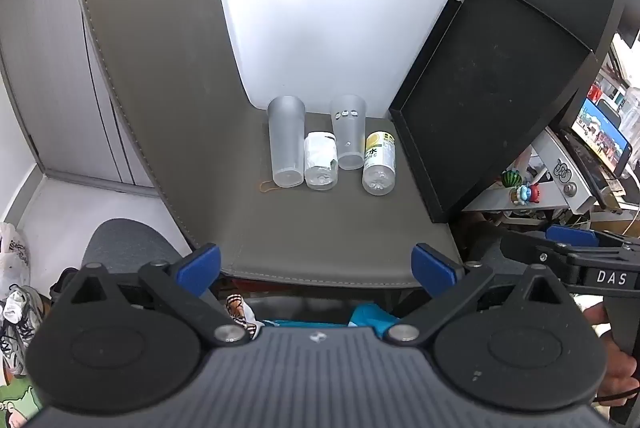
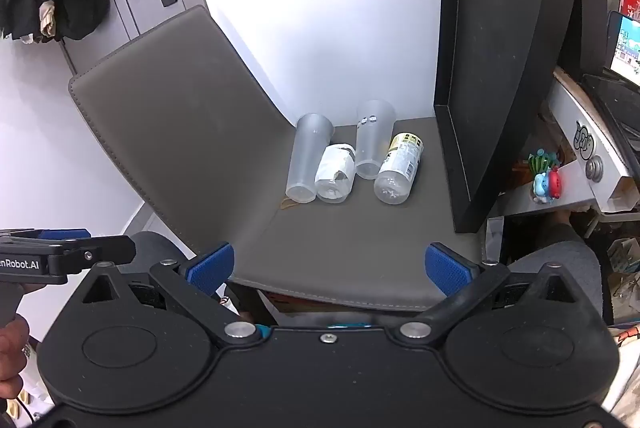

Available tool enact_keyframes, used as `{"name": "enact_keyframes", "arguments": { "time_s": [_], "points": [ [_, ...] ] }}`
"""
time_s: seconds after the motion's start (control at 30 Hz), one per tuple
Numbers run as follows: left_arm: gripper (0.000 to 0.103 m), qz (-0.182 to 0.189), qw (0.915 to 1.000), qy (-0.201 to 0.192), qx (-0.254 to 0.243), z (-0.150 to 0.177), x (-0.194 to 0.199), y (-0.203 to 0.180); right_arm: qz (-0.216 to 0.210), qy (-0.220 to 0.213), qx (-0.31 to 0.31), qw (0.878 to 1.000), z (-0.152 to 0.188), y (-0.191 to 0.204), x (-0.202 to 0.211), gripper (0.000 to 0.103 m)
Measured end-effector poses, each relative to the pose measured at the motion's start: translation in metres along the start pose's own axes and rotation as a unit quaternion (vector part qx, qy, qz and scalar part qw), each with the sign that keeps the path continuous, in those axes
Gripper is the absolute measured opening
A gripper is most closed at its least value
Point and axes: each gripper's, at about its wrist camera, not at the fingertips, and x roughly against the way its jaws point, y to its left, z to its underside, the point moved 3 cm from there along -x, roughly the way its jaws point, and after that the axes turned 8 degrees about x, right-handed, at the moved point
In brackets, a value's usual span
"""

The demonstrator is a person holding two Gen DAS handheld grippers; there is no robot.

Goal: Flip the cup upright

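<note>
Grey leather covers the chair seat (image 1: 320, 228), with a white wall behind it and a black tray (image 1: 480, 100) leaning at its right edge. Both grippers hang level before the seat's front edge, side by side, each with its blue pads spread wide and nothing between them: the left gripper (image 1: 316, 268) and the right gripper (image 2: 328, 266). Four things lie on their sides in a row at the back of the seat, well apart from both grippers: a frosted cup (image 1: 286, 142), touching a white-labelled bottle (image 1: 321, 162), then a shorter cup (image 1: 349, 132) and a yellow-labelled bottle (image 1: 379, 164). The cups' wide ends seem to face the wall. A rubber band (image 1: 267, 185) lies by the frosted cup's near end.
</note>
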Motion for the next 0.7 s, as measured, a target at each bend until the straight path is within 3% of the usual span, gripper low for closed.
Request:
{"name": "enact_keyframes", "arguments": {
  "time_s": [0.7],
  "points": [
    [0.101,0.003,1.0000,-0.006,0.002,-0.0026,0.0040,0.0022,-0.001,0.016,-0.007,1.000,-0.0010,-0.0027,-0.0011,0.103]
  ]
}}
